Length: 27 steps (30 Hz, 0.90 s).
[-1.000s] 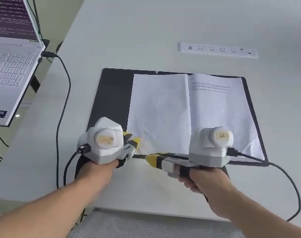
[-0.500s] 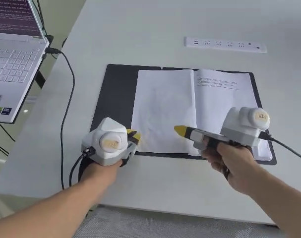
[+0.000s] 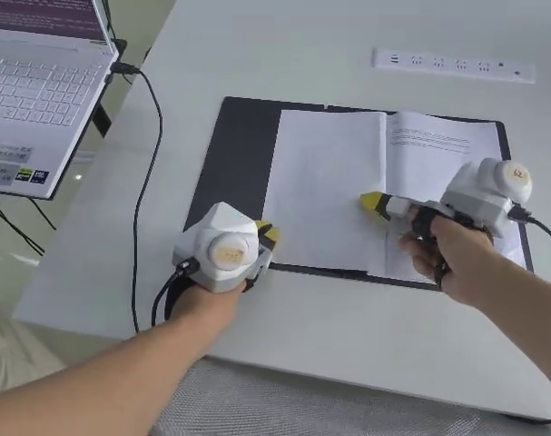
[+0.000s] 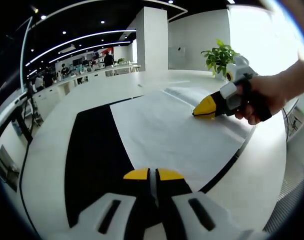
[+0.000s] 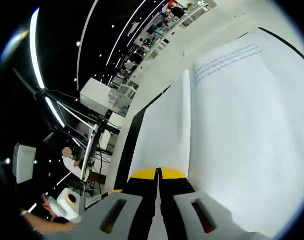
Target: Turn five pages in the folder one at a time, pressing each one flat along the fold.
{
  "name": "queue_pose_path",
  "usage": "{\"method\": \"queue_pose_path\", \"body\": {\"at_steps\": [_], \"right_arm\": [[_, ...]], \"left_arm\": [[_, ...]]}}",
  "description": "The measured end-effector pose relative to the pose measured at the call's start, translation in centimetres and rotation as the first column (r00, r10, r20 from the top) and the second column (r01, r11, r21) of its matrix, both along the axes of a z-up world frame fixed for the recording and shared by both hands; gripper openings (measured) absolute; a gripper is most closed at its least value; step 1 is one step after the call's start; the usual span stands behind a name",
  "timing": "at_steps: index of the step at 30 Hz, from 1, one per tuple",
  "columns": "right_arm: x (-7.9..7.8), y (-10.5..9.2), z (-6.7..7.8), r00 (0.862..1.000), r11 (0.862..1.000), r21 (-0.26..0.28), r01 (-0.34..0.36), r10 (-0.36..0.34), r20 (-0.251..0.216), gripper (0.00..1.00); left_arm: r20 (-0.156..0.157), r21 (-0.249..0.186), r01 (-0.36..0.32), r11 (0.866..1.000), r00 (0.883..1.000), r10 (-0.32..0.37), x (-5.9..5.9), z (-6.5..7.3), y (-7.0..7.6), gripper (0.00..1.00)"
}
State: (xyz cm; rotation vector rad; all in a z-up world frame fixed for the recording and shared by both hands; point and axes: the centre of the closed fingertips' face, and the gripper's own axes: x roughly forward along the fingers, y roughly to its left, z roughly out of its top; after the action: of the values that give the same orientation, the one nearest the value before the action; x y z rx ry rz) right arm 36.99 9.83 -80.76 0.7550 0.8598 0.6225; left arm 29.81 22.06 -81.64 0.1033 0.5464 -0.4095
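Starting at your left, the cable (image 3: 148,182) from the laptop (image 3: 39,91) trails over the table (image 3: 348,336) just outside your left claw (image 3: 268,236); catch it with your wrist and the laptop could be dragged. That claw is clenched on nothing, tips over the near edge of the folder (image 3: 234,154), and I cannot tell whether they touch it. A shove from there could slide the whole folder. Beyond those tips the folder lies open and holds a bare black cover, a blank page (image 3: 325,182), the fold (image 3: 385,182), then a printed page (image 3: 443,145). Your right claw (image 3: 373,203), likewise clenched and empty, points at the fold. Pressing hard with such narrow tips could crease or tear the paper, and a skewed stroke could rumple it.
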Motion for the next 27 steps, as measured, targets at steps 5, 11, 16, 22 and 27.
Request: {"method": "queue_pose_path", "body": {"at_steps": [5, 11, 16, 22, 27], "right_arm": [[1.7, 0.2, 0.3, 0.999, 0.999, 0.013, 0.031, -0.031, -0.011, 0.00], [3.8, -0.2, 0.2, 0.995, 0.994, 0.056, 0.093, -0.090, -0.050, 0.00], [5.6, 0.0, 0.7, 0.990, 0.985, 0.109, 0.130, -0.123, -0.072, 0.00], [7.5, -0.3, 0.5, 0.986, 0.982, 0.109, 0.152, -0.144, -0.079, 0.00], [9.1, -0.3, 0.3, 0.988, 0.986, 0.092, 0.141, -0.134, -0.081, 0.00]], "left_arm": [[0.005, 0.002, -0.002, 1.000, 1.000, 0.002, 0.1, -0.2, 0.0, 0.02], [0.004, 0.005, -0.003, 1.000, 1.000, 0.003, 0.1, -0.2, 0.0, 0.02], [0.011, -0.001, -0.008, 1.000, 1.000, 0.008, 0.1, -0.2, 0.0, 0.02], [0.014, 0.008, -0.002, 1.000, 1.000, 0.001, 0.1, -0.2, 0.0, 0.01], [0.015, 0.010, -0.004, 1.000, 1.000, 0.004, 0.1, -0.1, 0.0, 0.01]]}}
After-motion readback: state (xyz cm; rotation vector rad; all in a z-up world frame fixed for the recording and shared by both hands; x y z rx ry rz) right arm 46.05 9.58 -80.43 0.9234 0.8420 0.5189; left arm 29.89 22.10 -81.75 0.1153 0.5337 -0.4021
